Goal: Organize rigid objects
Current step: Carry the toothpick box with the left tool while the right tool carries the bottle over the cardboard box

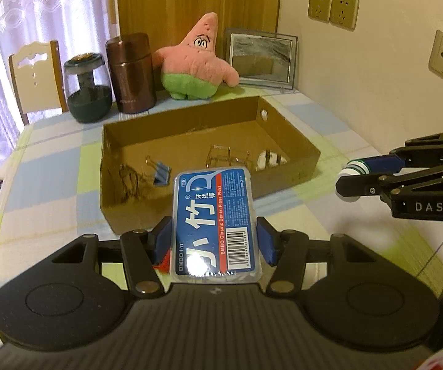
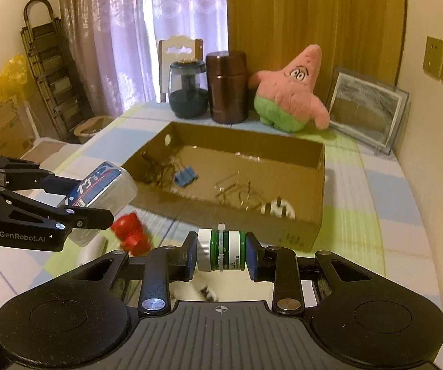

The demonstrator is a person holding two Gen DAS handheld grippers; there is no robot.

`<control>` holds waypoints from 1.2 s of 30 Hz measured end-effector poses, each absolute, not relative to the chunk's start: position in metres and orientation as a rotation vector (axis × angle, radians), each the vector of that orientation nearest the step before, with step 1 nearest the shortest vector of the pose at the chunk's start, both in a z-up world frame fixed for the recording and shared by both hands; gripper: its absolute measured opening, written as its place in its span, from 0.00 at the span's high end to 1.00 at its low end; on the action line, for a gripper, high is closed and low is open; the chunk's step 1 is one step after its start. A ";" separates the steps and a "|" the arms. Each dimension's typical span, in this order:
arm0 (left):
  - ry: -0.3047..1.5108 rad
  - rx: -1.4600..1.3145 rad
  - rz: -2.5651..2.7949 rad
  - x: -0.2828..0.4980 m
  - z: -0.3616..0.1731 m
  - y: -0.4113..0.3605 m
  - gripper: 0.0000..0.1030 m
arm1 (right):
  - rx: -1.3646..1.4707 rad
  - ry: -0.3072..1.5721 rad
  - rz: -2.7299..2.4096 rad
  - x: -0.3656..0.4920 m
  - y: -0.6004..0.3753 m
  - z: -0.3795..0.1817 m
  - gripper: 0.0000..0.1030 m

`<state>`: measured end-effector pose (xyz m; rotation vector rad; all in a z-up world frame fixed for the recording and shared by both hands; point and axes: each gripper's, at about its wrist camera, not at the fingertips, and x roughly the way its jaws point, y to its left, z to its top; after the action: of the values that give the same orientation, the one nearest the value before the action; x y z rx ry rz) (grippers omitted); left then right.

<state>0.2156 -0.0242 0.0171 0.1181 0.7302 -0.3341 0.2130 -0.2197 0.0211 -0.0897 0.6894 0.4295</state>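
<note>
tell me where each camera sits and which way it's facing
Left wrist: sits on the left gripper, looking forward and down over the floss pick box it holds toward the cardboard box; the right gripper shows at right.
Right wrist: sits on the right gripper, looking over the small green bottle clamped between its pads; the left gripper shows at left.
Shared: the cardboard box, blue binder clip, Patrick plush, brown flask.
</note>
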 end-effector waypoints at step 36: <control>0.775 0.161 -0.329 0.364 -0.016 -0.020 0.49 | -0.028 0.760 0.341 0.359 -0.195 -0.017 0.72</control>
<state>0.3640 -0.0197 -0.0156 0.1608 0.7755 -0.3287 0.3592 -0.1952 -0.0169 -0.0277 0.7601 0.3410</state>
